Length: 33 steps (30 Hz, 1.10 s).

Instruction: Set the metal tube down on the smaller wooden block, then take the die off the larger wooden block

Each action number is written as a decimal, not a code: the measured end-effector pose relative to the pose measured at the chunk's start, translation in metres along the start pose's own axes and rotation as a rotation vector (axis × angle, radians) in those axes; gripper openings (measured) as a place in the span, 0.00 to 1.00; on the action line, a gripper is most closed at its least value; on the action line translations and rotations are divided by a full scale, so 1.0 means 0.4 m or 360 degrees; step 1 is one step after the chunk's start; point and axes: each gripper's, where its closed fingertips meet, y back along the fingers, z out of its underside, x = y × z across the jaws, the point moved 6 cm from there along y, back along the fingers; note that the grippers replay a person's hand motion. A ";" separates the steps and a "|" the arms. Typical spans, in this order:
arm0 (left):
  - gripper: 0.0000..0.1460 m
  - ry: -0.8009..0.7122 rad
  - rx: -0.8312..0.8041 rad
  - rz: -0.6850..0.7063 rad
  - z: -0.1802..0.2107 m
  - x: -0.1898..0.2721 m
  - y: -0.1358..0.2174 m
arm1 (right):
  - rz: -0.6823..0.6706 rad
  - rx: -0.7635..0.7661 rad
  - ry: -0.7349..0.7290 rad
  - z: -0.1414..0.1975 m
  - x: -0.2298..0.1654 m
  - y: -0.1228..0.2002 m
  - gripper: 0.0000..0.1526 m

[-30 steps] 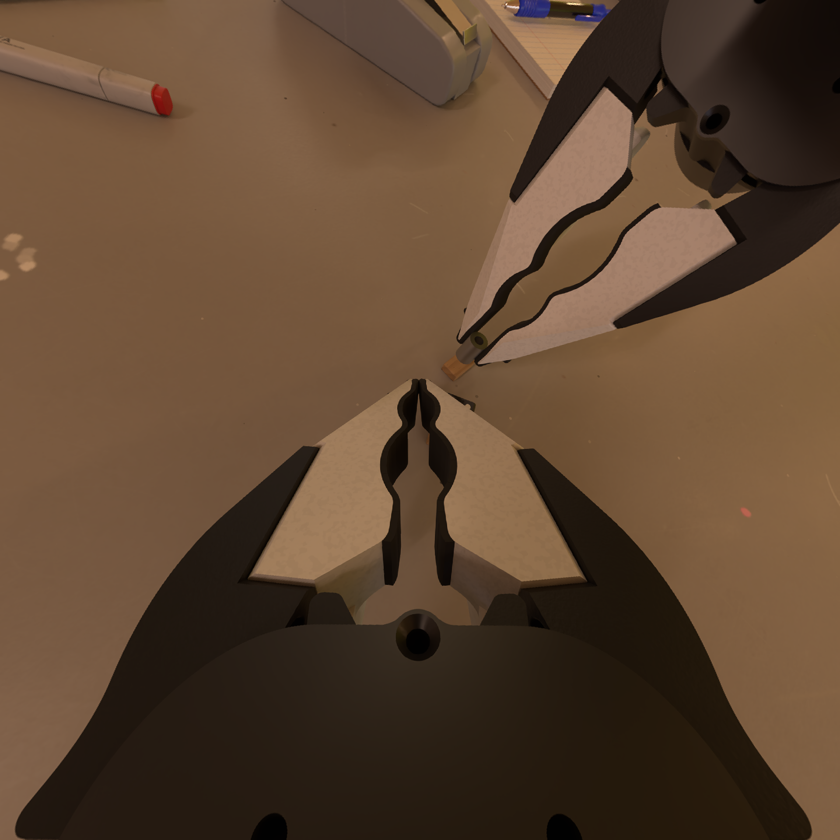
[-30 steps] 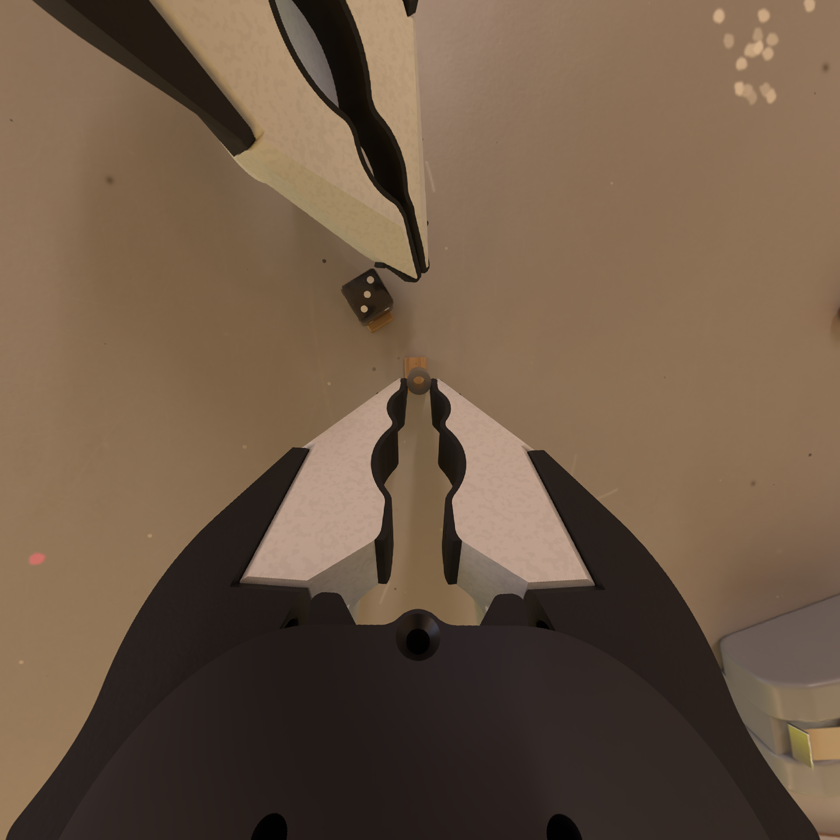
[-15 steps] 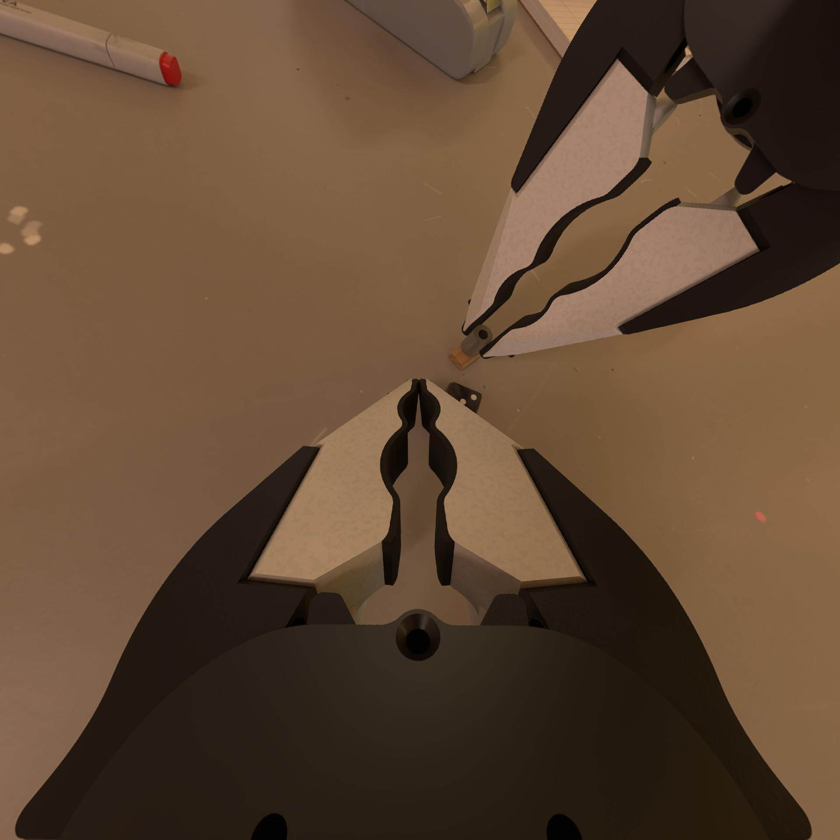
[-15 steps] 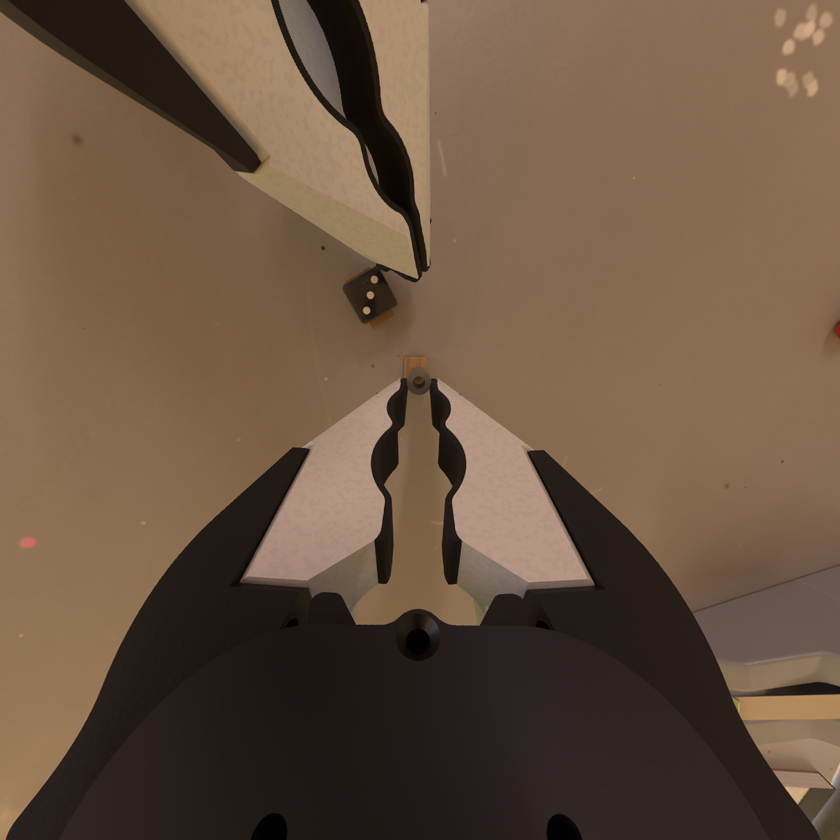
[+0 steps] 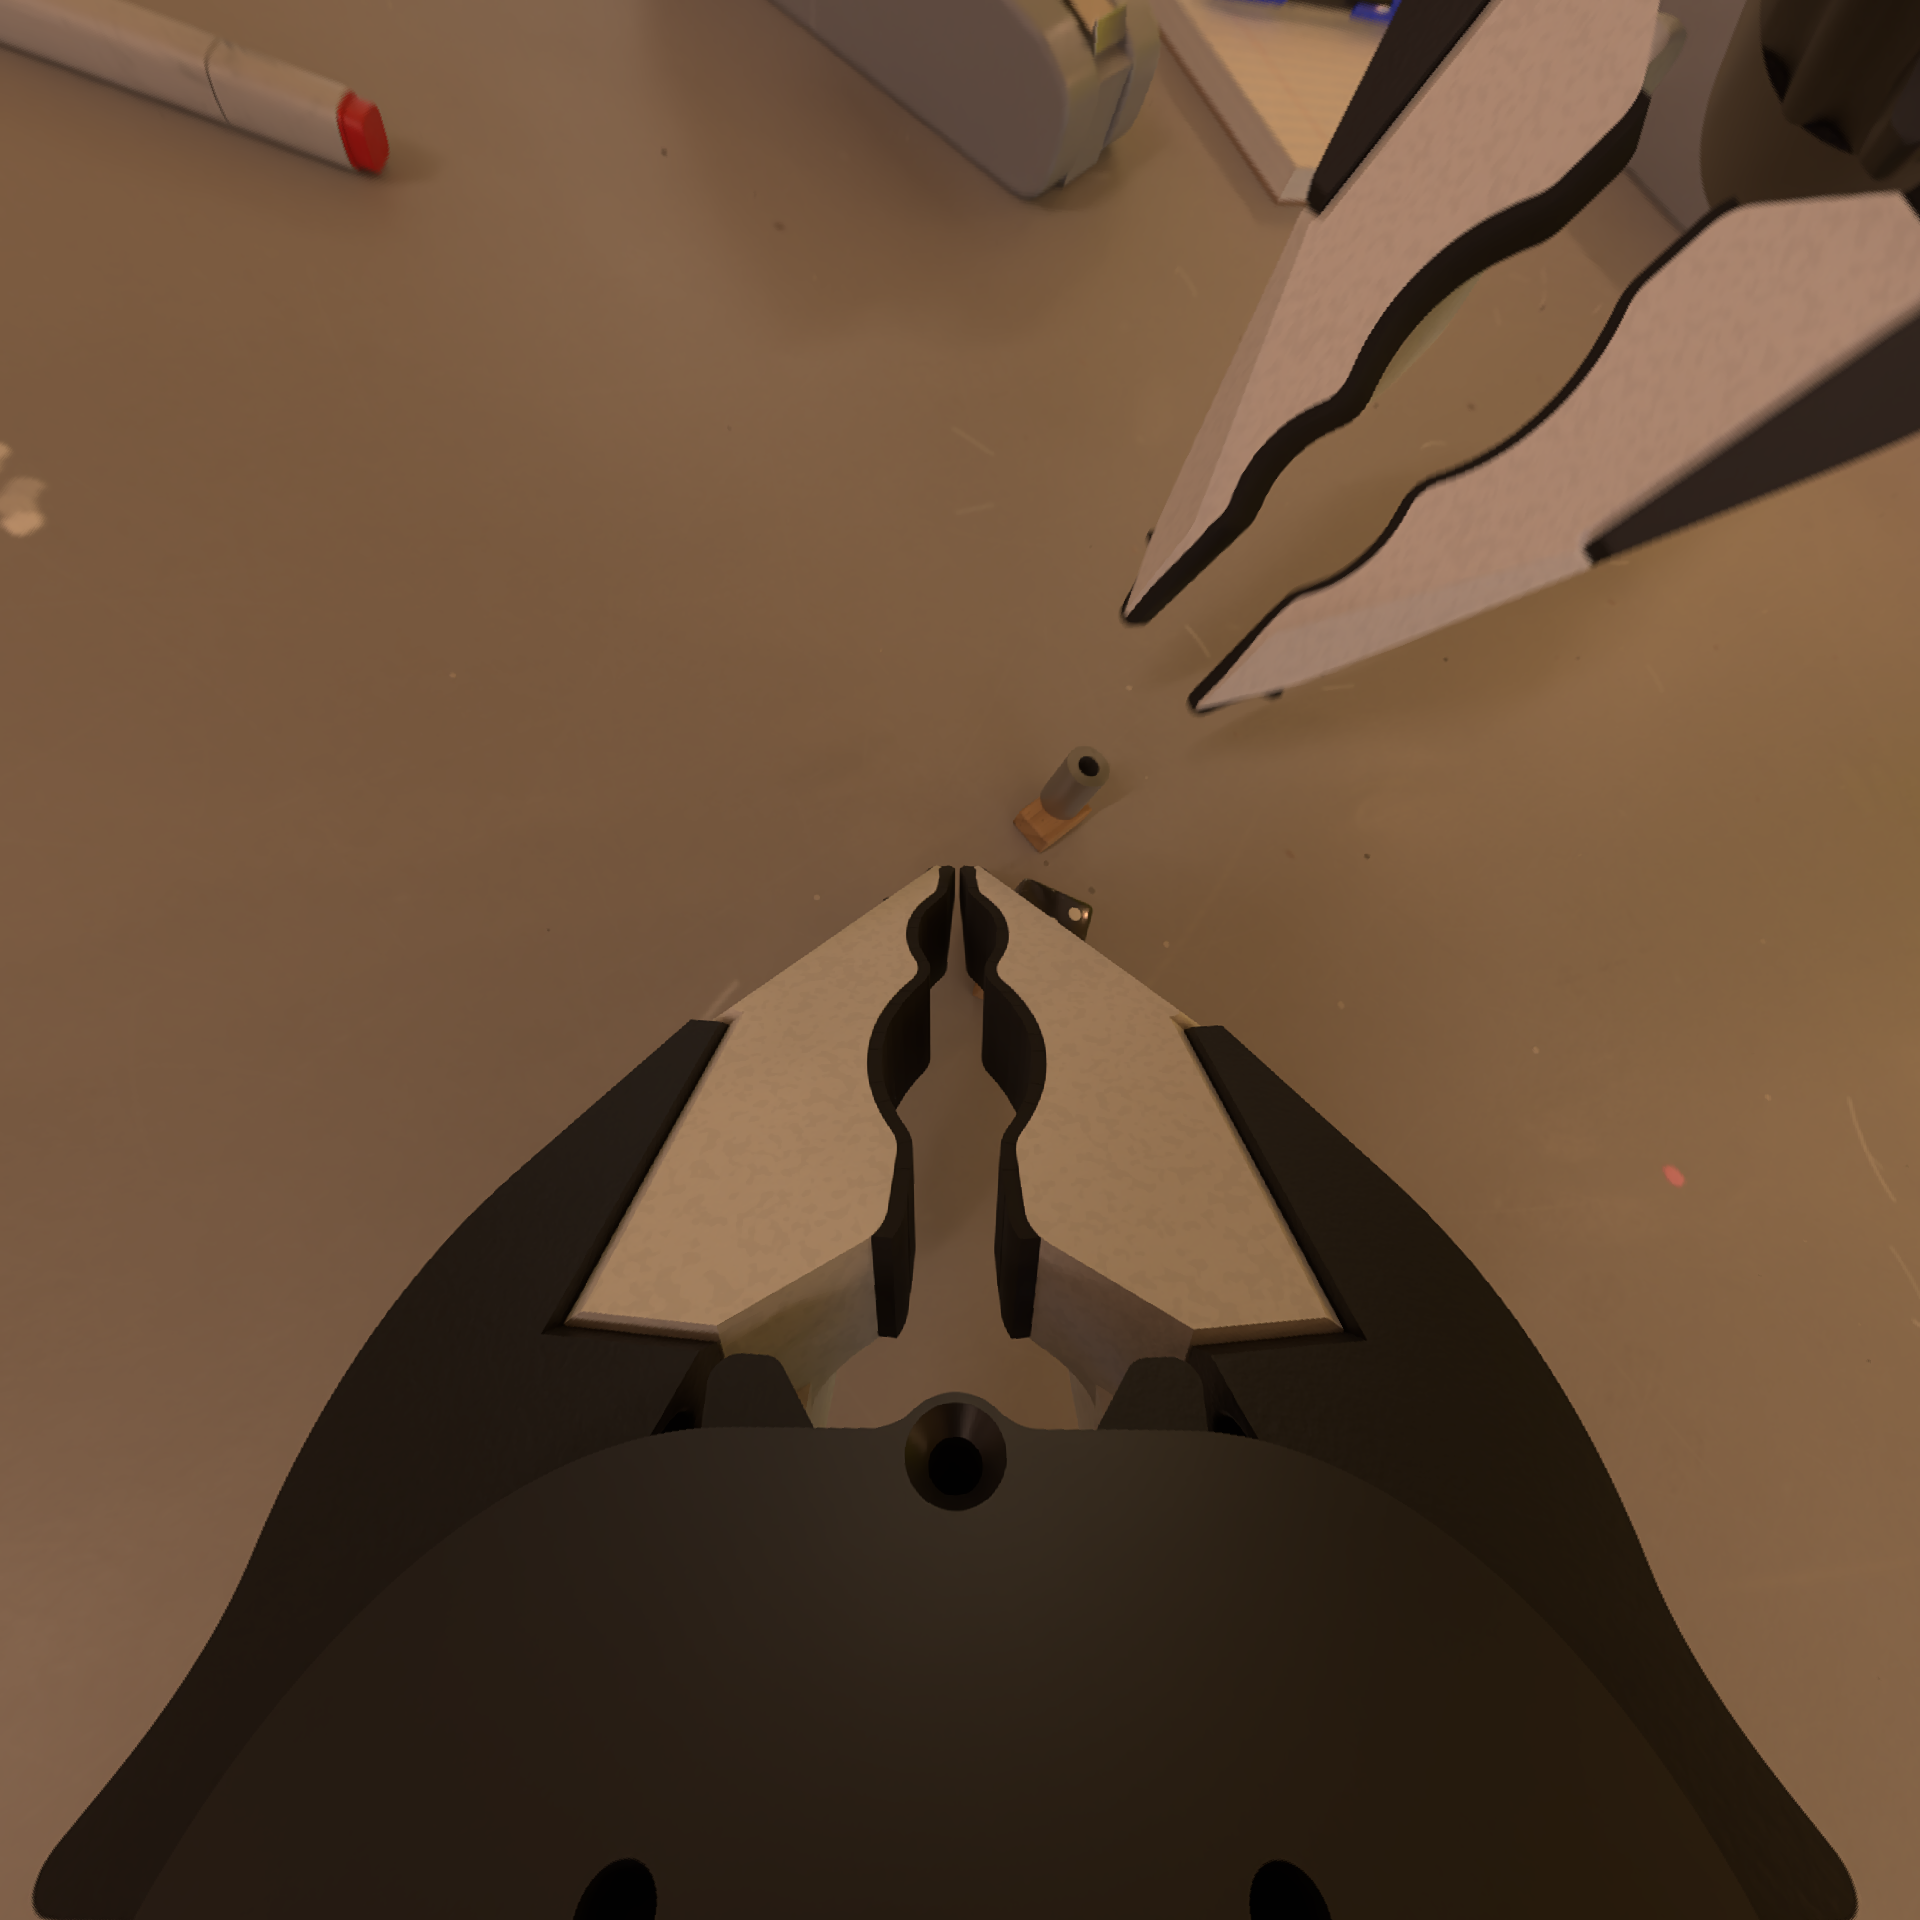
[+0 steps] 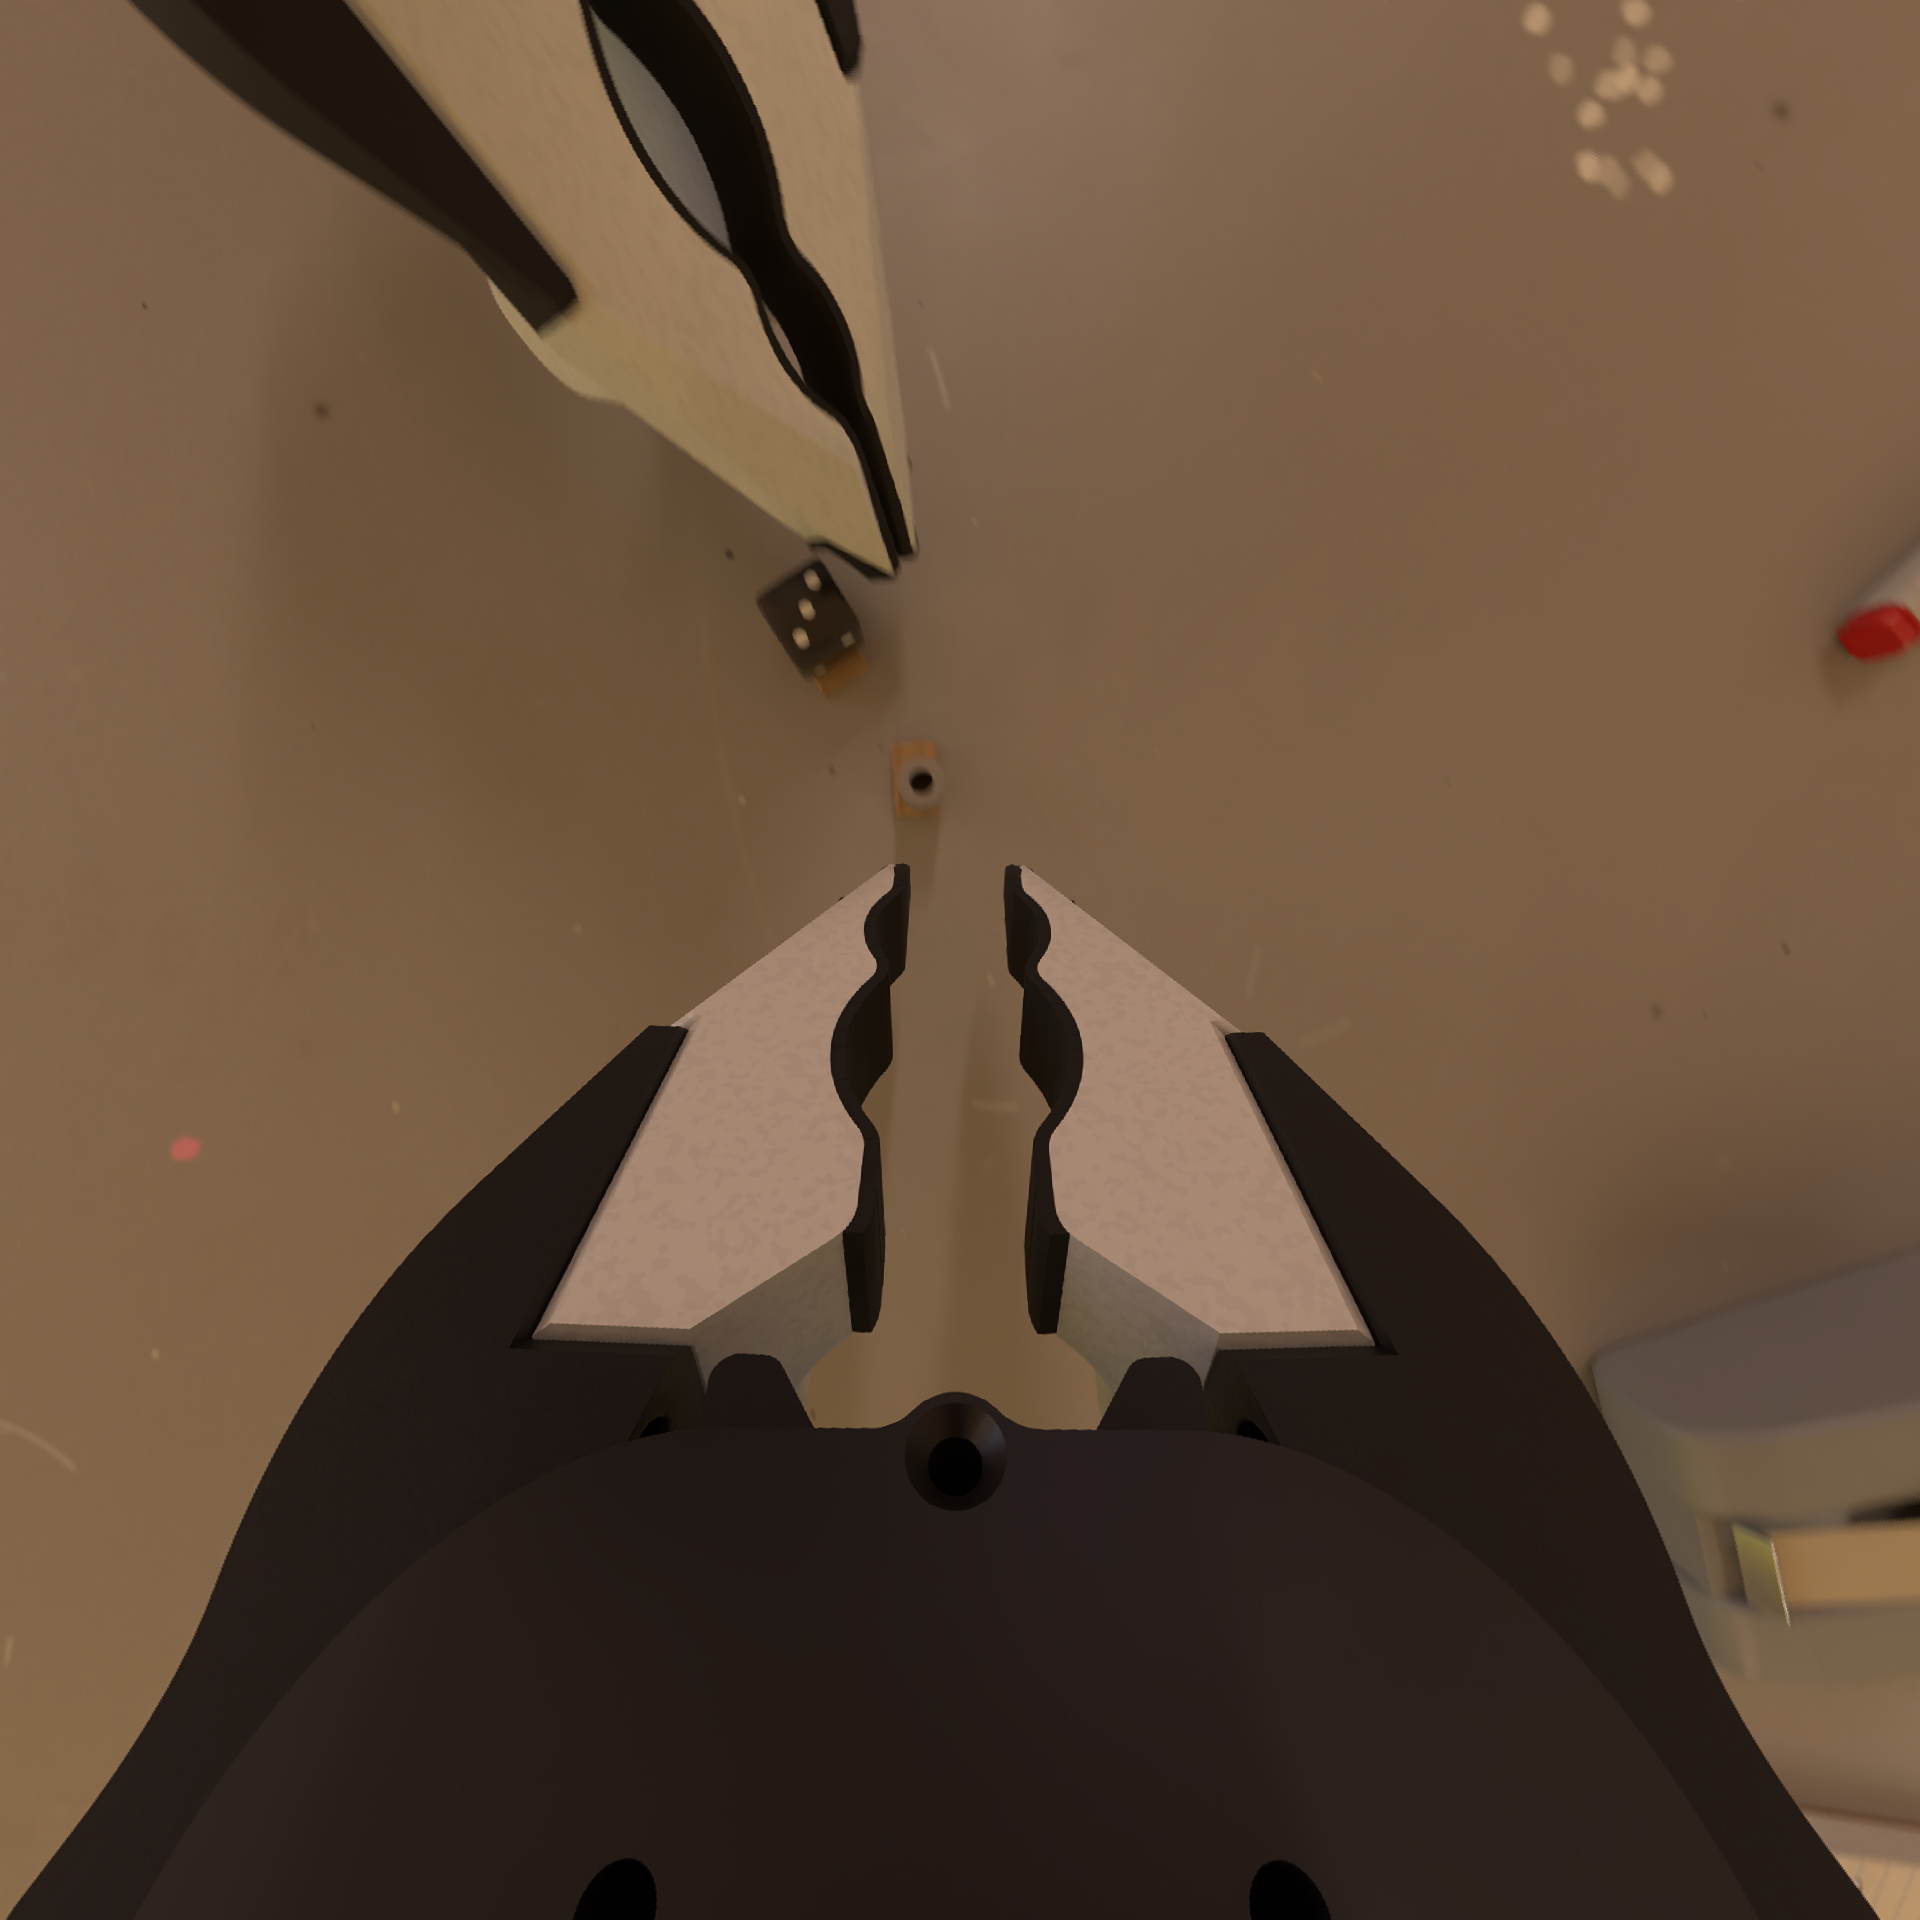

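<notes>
A small grey metal tube stands on the smaller wooden block; the tube also shows in the right wrist view, on that block. The black die sits on the larger wooden block; in the left wrist view only a corner of the die shows behind my left fingers. My right gripper is open and empty, raised and back from the tube; it also shows in the left wrist view. My left gripper is shut and empty beside the die; it also shows in the right wrist view.
A white marker with a red cap lies at the far left. A grey stapler-like case lies at the back, next to a white pad. The case also shows in the right wrist view.
My right gripper has opened, let go of the tube onto the smaller block, and pulled up and away. My left gripper has stayed shut near the die.
</notes>
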 end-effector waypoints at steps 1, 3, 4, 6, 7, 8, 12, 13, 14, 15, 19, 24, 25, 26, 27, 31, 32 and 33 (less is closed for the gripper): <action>0.02 -0.0003 0.0024 0.0009 -0.002 0.000 0.003 | 0.0012 0.0008 -0.0015 0.015 0.007 0.016 0.12; 0.05 -0.0001 0.0072 0.0023 -0.004 0.001 0.012 | 0.0040 0.0027 -0.0062 0.050 0.019 0.049 0.11; 0.07 -0.0005 0.0094 0.0033 -0.005 0.002 0.017 | 0.0055 0.0040 -0.0085 0.069 0.024 0.067 0.11; 0.09 -0.0066 0.0117 0.0027 -0.005 0.006 0.026 | 0.0089 0.0068 -0.0132 0.103 0.028 0.104 0.10; 0.10 -0.0125 0.0114 0.0017 -0.005 0.010 0.029 | 0.0106 0.0090 -0.0155 0.120 0.028 0.123 0.10; 0.10 -0.0177 0.0094 -0.0001 -0.005 0.014 0.030 | 0.0118 0.0108 -0.0171 0.136 0.025 0.139 0.10; 0.16 -0.0359 -0.0037 -0.0030 -0.007 0.034 0.028 | 0.0159 0.0142 -0.0229 0.192 0.003 0.182 0.10; 0.18 -0.0401 -0.0082 -0.0040 -0.005 0.035 0.026 | 0.0163 0.0146 -0.0238 0.203 -0.005 0.188 0.10; 0.21 -0.0434 -0.0122 -0.0045 -0.002 0.037 0.024 | 0.0168 0.0147 -0.0246 0.213 -0.013 0.192 0.10; 0.23 -0.0460 -0.0145 -0.0036 0.000 0.040 0.024 | 0.0172 0.0149 -0.0251 0.223 -0.021 0.196 0.10; 0.27 -0.0620 -0.0244 -0.0046 0.012 0.049 0.015 | 0.0171 0.0171 -0.0267 0.257 -0.052 0.207 0.10; 0.22 -0.0792 -0.0368 -0.0105 0.015 0.049 -0.018 | 0.0206 0.0220 -0.0281 0.285 -0.074 0.235 0.10; 0.15 -0.0793 -0.0363 -0.0090 0.013 0.051 -0.022 | 0.0225 0.0234 -0.0292 0.292 -0.076 0.247 0.10; 0.11 -0.0793 -0.0359 -0.0081 0.010 0.051 -0.026 | 0.0248 0.0248 -0.0305 0.300 -0.077 0.261 0.10; 0.11 -0.0787 -0.0357 -0.0079 0.008 0.051 -0.029 | 0.0272 0.0261 -0.0318 0.310 -0.078 0.276 0.10; 0.11 -0.0725 -0.0265 -0.0037 -0.024 0.067 -0.023 | 0.0400 0.0303 -0.0386 0.364 -0.086 0.347 0.10; 0.11 -0.0716 -0.0243 -0.0021 -0.035 0.077 -0.019 | 0.0439 0.0319 -0.0413 0.379 -0.089 0.367 0.10; 0.11 -0.0717 -0.0215 -0.0007 -0.047 0.090 -0.014 | 0.0472 0.0339 -0.0448 0.396 -0.094 0.386 0.10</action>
